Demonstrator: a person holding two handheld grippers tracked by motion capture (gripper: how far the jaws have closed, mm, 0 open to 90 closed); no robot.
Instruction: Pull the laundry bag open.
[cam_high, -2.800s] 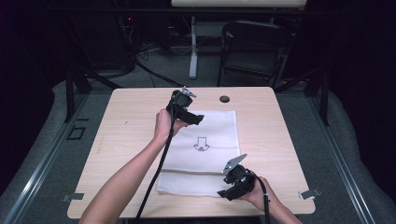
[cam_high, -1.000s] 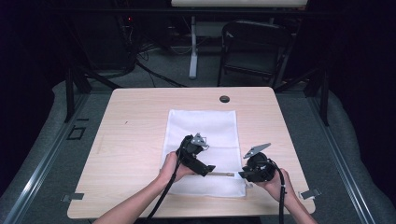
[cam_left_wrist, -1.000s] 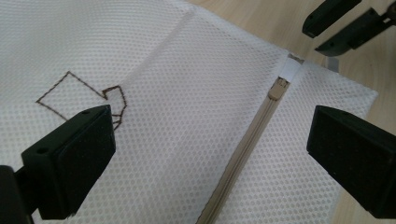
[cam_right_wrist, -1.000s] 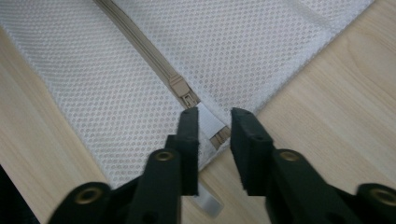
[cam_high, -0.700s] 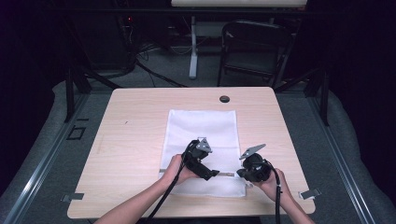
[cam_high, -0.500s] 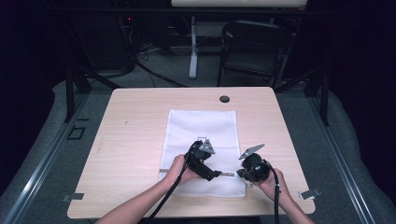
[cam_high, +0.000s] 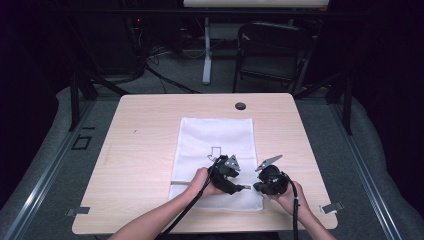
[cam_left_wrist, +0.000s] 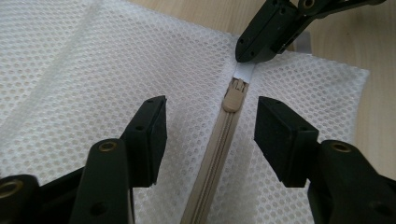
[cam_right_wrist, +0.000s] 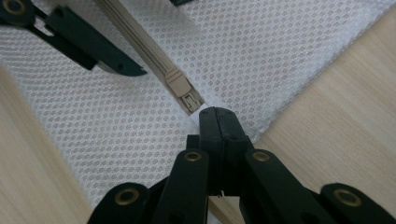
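High view – bag: white mesh bag (cam_high: 216, 165) lies flat on the table (cam_high: 140, 150), long side running 12 to 6 o'clock; a faint arrow mark sits mid-bag.
High view – grippers: left gripper (cam_high: 242, 187) and right gripper (cam_high: 256, 188) meet tip to tip near the bag's 5 o'clock corner. Too small here to read either pair of jaws; hands and bodies cover the zip end.
High view – rest: dark round hole (cam_high: 240, 106) at the table's 12 o'clock edge; folding chair (cam_high: 272, 50) beyond, half lost in the dark.
Left gripper view – own jaws: left gripper (cam_left_wrist: 210, 126) stands apart, one pad each side of the beige zipper (cam_left_wrist: 219, 149), neither touching it (they've just been closing in, nothing pinched yet).
Left gripper view – slider: zip slider (cam_left_wrist: 235, 95) lies at 12 o'clock of the gap, w/ a white tab (cam_left_wrist: 244, 71) past it.
Left gripper view – other tool: right gripper (cam_left_wrist: 254, 53) comes in from 1 o'clock, tips together on that tab; its body is cut off by the frame.
Right gripper view – own jaws: right gripper (cam_right_wrist: 217, 116) is pressed together on the white tab at the bag's edge, just beside the slider (cam_right_wrist: 182, 91); the tab itself is mostly hidden by the tips.
Right gripper view – other tool: one left pad (cam_right_wrist: 93, 51) at 10 o'clock, the 2nd barely peeking in at 12 (cut off).
Right gripper view – extra: shows bare wood both sides of the bag corner.
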